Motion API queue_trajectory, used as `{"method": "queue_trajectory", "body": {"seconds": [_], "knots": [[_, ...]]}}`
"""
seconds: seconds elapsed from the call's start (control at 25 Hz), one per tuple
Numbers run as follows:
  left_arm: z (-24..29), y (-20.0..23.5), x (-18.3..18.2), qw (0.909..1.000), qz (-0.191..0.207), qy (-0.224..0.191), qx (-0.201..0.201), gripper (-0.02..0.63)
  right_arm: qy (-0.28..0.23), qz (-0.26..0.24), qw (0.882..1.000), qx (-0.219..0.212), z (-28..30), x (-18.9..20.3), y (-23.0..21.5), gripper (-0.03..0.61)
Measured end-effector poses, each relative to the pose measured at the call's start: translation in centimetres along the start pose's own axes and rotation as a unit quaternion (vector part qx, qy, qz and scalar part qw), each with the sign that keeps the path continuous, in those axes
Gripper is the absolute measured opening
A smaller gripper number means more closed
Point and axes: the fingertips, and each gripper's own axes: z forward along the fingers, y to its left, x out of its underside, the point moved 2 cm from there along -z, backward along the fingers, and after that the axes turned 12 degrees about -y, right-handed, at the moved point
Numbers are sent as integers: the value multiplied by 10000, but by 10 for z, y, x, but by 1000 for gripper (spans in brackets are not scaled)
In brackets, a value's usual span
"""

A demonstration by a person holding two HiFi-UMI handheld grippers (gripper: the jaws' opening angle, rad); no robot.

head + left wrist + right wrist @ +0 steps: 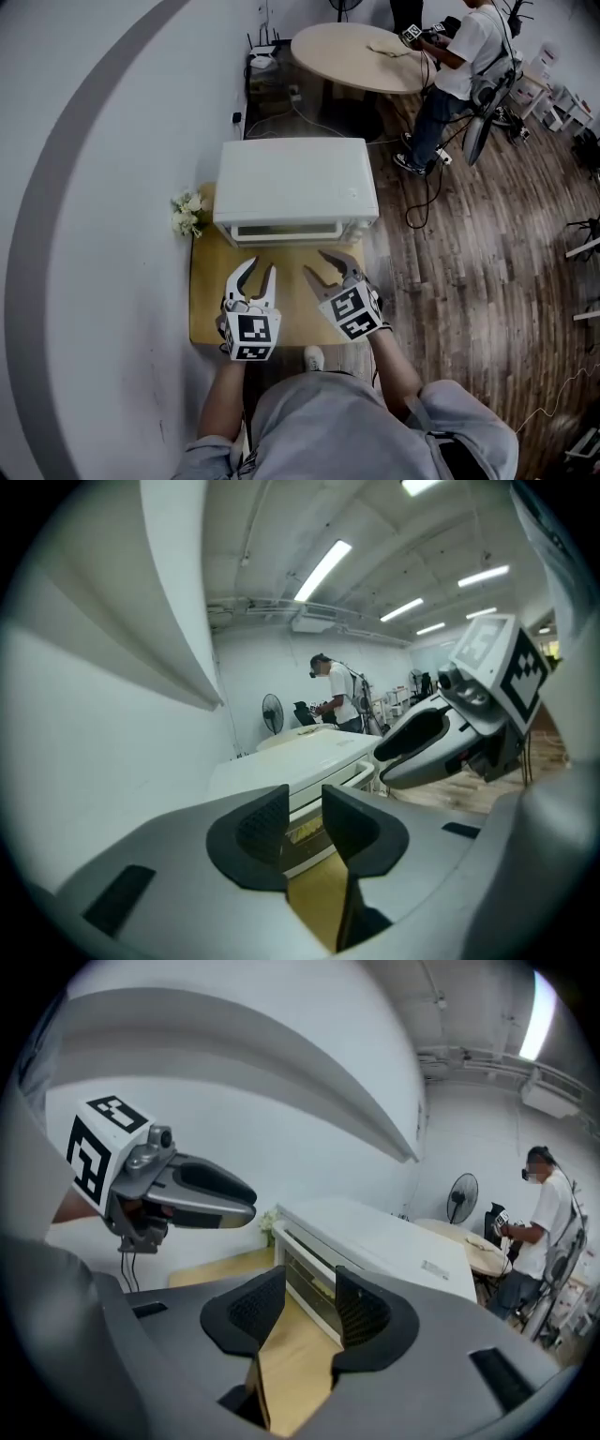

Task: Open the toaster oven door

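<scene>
At the far left a pale wall runs down beside a small wooden table (211,305), and a little bunch of white flowers (187,214) stands at the table's back left corner, just beside the white toaster oven (295,183). The oven sits at the back of the table with its front towards the person, and its door (286,232) looks fully closed, the glass flush under the top edge. In front of it the left gripper (262,265) hovers over the bare tabletop, its jaws moderately apart with nothing between them; its own view shows only table and oven front through the gap. Just to its right, the right gripper (317,263) also points at the oven front, with its jaws spread wider and equally empty, the pads clear of everything. Neither touches the oven. This appears to be the approach step, since the door has not yet been gripped. The next move probably calls for one gripper to reach the handle along the door's top edge, close on it and swing the door down towards the person. The other could steady the light-looking oven so that it does not slide. Farther right, across the wooden floor (469,262), another person (459,66) stands at a round table (356,56), well apart.
</scene>
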Motion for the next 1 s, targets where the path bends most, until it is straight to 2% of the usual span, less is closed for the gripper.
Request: {"method": "queue_trajectory", "body": {"seconds": [0.12, 0.24, 0.52, 0.76, 1.0], "knots": [[17, 2, 7, 9980, 519, 235, 260, 106, 306, -491, 9981, -200, 12, 6, -9, 138], [32, 2, 17, 9915, 1020, 546, 592, 114, 663, -967, 9923, -394, 22, 13, -17, 140], [63, -1, 41, 9647, 1965, 1206, 1275, 135, 1234, -1630, 9760, -748, 43, 26, -31, 140], [82, 2, 57, 9472, 2313, 1595, 1548, 138, 1643, -1886, 9627, -1028, 54, 39, -38, 140], [89, 5, 79, 9352, 2322, 1994, 1780, 140, 1884, -1969, 9554, -1136, 60, 54, -40, 139]]}}
